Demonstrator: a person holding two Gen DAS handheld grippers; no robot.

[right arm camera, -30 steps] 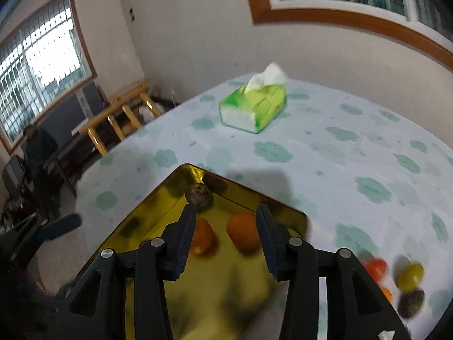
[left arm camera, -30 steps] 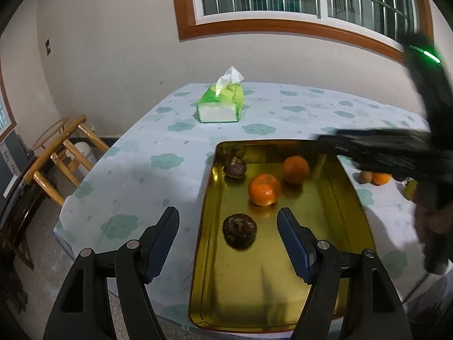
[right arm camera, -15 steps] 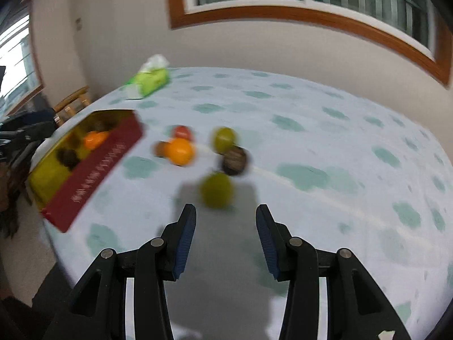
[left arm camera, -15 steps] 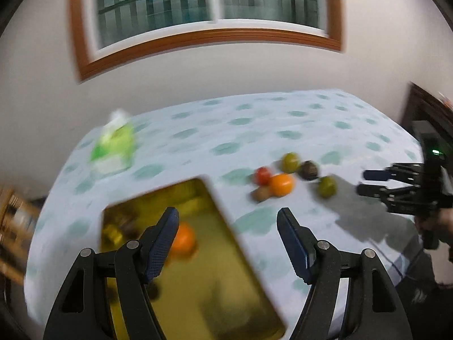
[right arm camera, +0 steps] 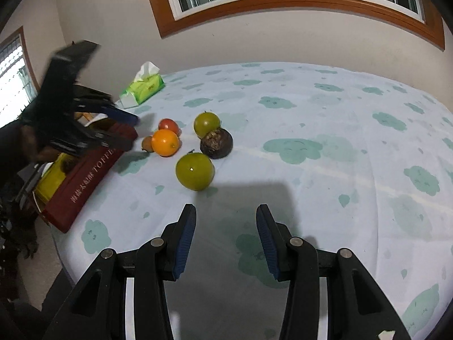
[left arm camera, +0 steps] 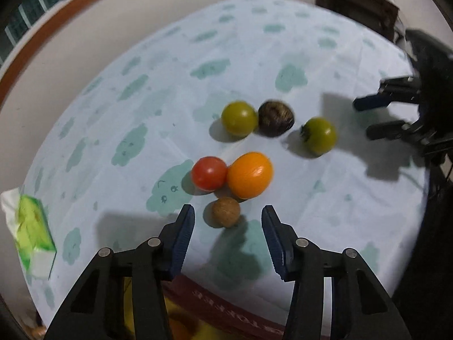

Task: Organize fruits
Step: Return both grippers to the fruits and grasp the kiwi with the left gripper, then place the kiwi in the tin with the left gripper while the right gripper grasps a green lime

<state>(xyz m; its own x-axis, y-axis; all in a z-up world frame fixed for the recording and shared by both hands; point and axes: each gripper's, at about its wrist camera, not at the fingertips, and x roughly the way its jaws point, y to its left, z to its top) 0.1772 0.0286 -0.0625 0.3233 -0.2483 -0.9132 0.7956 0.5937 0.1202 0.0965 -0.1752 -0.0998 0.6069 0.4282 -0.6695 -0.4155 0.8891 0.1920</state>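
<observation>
Several loose fruits lie on the tablecloth. In the left wrist view my left gripper (left arm camera: 228, 221) is open, just short of a small brown fruit (left arm camera: 226, 211). Beyond it sit a red tomato (left arm camera: 209, 173), an orange (left arm camera: 250, 174), two green tomatoes (left arm camera: 239, 118) (left arm camera: 320, 135) and a dark round fruit (left arm camera: 276, 118). In the right wrist view my right gripper (right arm camera: 226, 221) is open and empty, a little short of the near green tomato (right arm camera: 194, 171). The dark fruit (right arm camera: 216, 142) and orange (right arm camera: 165, 142) lie behind it. The red-walled gold tray (right arm camera: 85, 178) stands at the left.
A green tissue pack (right arm camera: 142, 88) lies at the table's far left, also in the left wrist view (left arm camera: 34, 240). The tray's rim (left arm camera: 226, 306) lies under my left gripper. The right gripper (left arm camera: 396, 116) shows at the right table edge. A window is behind.
Both grippers have swung away from the tray toward the loose fruits. My left gripper has come down close to the small brown fruit. My right gripper faces the near green tomato.
</observation>
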